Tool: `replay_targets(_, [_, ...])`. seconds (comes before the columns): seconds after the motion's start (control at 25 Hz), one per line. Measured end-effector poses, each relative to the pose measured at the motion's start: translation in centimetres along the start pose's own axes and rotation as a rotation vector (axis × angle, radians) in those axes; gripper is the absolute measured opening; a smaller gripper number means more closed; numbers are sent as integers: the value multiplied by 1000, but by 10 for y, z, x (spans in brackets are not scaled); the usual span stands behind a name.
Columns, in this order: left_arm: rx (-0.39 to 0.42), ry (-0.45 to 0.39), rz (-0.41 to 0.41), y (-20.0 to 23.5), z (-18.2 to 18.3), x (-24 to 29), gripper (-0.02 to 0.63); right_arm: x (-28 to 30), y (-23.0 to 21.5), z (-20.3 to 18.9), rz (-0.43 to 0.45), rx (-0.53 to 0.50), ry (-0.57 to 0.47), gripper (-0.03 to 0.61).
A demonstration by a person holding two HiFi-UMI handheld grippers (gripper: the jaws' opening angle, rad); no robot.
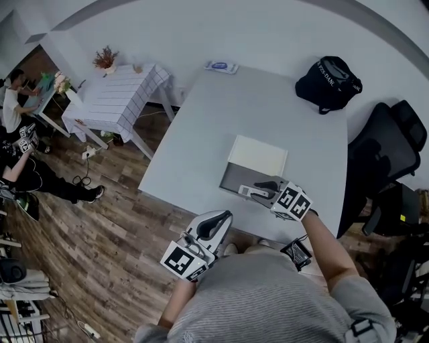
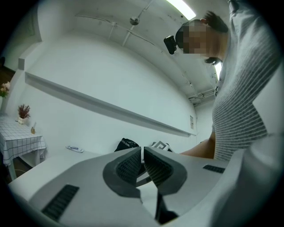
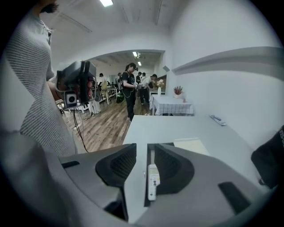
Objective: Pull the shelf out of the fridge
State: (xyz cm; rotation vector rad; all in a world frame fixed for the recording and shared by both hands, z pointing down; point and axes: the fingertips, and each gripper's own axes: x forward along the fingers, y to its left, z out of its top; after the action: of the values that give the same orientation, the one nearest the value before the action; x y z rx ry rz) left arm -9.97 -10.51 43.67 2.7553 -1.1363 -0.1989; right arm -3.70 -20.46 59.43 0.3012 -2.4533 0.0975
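Stage: approach, shelf not yet engaged | Fridge, shelf: in no view | Right gripper [image 3: 147, 153]: released, low over dark panel [image 1: 233, 178] at table [image 1: 268, 100] near edge, white remote [image 3: 152, 181] beneath | Left gripper [image 2: 142, 153]: clenched, empty | Method: likely find the shelf's front lip, grip squarely, draw level.

Dark grey shelf [image 1: 234, 178] lies flat against cream box [image 1: 258, 155].

Bright, even ceiling light [image 3: 106, 2] — fisheye warp, dark corners.
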Motion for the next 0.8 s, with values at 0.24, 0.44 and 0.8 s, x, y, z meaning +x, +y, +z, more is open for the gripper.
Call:
replay_targets(0.24, [-1,9,19,2,-2,-8,13,34,-22,-39,59,45,205,117])
replay_targets(0.44, [-8,13,38,7,-4,-16,14,53,-28,-69,103,56,360,135])
replay_targets(0.8, [-19,18,40,10,-8,-18,14,77,-36,-90,96,68,463,152])
